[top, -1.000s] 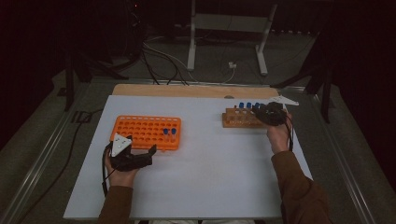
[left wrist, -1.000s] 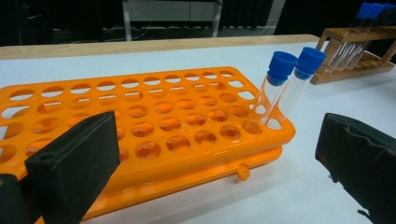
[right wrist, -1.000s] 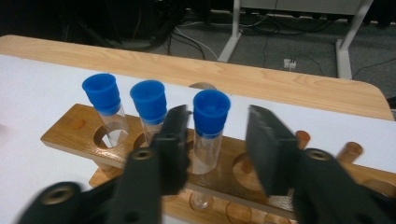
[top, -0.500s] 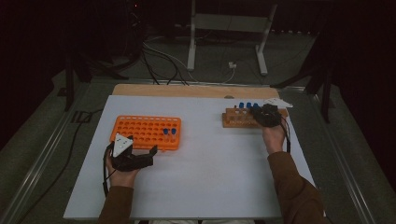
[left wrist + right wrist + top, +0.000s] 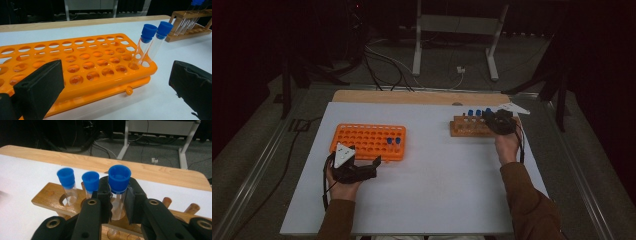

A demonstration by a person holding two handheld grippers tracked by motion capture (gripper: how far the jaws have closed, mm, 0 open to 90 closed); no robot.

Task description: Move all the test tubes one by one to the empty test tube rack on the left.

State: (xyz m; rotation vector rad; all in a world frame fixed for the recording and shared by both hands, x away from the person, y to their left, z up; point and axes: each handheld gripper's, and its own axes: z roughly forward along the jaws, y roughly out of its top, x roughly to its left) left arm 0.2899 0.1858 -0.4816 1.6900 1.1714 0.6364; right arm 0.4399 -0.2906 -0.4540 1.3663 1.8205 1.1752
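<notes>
An orange tube rack [image 5: 368,141] lies at the table's left, with two blue-capped tubes [image 5: 393,142] standing at its right end. My left gripper [image 5: 373,164] rests open just in front of that rack; its jaws stand wide apart before the rack [image 5: 75,67] and the two tubes [image 5: 150,42]. At the right, a wooden rack [image 5: 467,126] holds several blue-capped tubes. My right gripper [image 5: 493,119] is at that rack's right part, shut [image 5: 118,202] on a blue-capped tube [image 5: 119,180] that stands in the wooden rack [image 5: 48,195]. Two more tubes [image 5: 66,182] stand to its left.
A white board [image 5: 432,190] covers the table, with a wooden strip [image 5: 412,97] along its far edge. A metal stand [image 5: 452,30] and cables lie on the floor beyond. The wooden rack [image 5: 190,25] shows far off in the left gripper view.
My right hand has shifted slightly left along the wooden rack. The left hand and its gripper have stayed where they were.
</notes>
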